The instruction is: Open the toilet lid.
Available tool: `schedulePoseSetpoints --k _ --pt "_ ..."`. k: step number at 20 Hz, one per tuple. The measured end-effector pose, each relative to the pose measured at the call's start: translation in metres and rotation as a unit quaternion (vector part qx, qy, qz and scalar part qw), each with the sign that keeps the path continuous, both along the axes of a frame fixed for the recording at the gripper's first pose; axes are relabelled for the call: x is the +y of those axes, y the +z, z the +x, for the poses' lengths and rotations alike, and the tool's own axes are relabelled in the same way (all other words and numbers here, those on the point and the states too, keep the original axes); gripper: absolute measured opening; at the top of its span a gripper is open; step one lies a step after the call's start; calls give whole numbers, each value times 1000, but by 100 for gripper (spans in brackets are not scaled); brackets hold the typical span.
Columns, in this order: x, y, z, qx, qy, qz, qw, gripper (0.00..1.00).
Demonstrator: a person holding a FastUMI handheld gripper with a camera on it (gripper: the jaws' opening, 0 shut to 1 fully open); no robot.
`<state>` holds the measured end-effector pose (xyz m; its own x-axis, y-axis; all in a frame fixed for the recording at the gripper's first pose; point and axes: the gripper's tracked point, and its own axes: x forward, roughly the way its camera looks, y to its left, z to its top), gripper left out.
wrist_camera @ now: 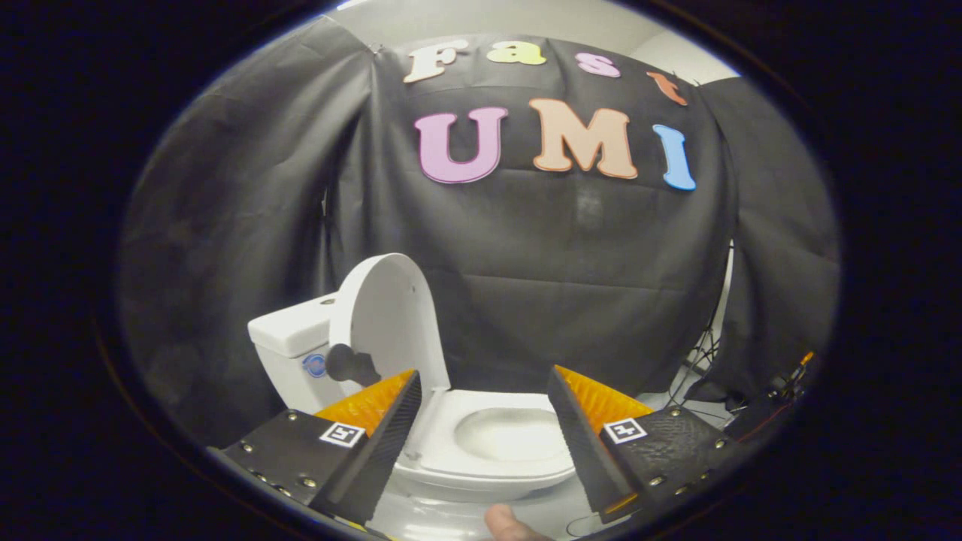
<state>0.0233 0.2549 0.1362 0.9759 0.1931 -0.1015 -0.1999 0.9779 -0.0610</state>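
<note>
The toilet lid [387, 319] stands upright, swung back against the cistern [289, 334], so the seat [481, 462] and the bowl [511, 434] lie exposed beyond the fingers; judged from this, the opening itself looks done. The lid leans slightly past vertical, which is likely why it stays up with nothing holding it. The gripper [481, 421] hangs above and a little in front of the seat, its fingers spread wide and holding nothing, the bowl framed in the gap between them. The left finger's tip sits just in front of the lid's lower edge as seen from here, though whether it touches cannot be told. A dark round shape [347, 364] sits near the lid's hinge side, against the cistern; what it is cannot be made out. A fingertip [505, 522] of the person's hand shows just below the fingers, presumably steadying the tool
</note>
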Motion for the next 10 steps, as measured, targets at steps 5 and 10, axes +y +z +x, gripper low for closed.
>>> schedulePoseSetpoints --k 5,10 --pt "-43 0 8 -10 -38 8 999 100" --pt "-71 0 20 -24 -63 33 997 100"
